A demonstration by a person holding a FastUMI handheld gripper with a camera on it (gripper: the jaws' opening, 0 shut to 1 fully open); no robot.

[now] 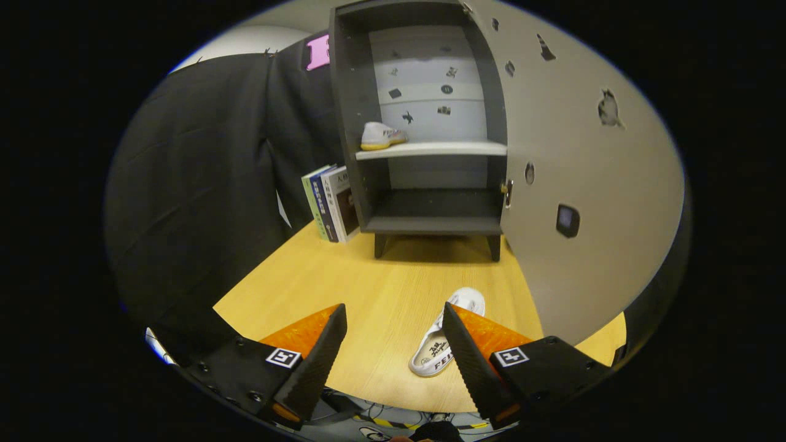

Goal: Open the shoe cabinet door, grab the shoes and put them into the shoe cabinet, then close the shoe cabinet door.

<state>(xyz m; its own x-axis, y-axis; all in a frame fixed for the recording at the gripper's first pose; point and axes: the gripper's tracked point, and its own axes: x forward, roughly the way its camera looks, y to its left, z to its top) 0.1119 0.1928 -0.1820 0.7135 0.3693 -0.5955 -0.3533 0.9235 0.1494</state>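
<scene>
**Q:** So, gripper view: what have I got in front of the claw?

**A:** I log the gripper [393, 316] with its fingers spread wide, nothing pinched; bare tabletop [374, 294] shows between them. Each finger base carries a small square black-and-white marker tag.

**Q:** Where are the shoes?

**A:** One white shoe [443, 334] lies on the wooden table, sole side partly up, just beside the inner edge of the right finger [466, 362], which overlaps its side. Dark printing shows on it; I read "FE" and then the finger cuts it off. A second white shoe [381, 135], with a yellowish sole, sits on the left end of the cabinet's white shelf [442, 148]. It has dark lettering on its side, too small for me to read.

**Q:** Cabinet state?

**A:** I see the shoe cabinet [353, 110] standing well beyond the fingers on short legs, dark frame, pale back panel with small dark stickers. Its door [583, 184] is swung open to the right, pale inside face toward me, also dotted with stickers and one dark square patch. The lower compartment under the shelf holds nothing.

**Q:** Anything else?

**A:** Three books [330, 202] stand upright touching the cabinet's left side; spine text not legible to me. Cables lie on the floor below the table edge.
</scene>
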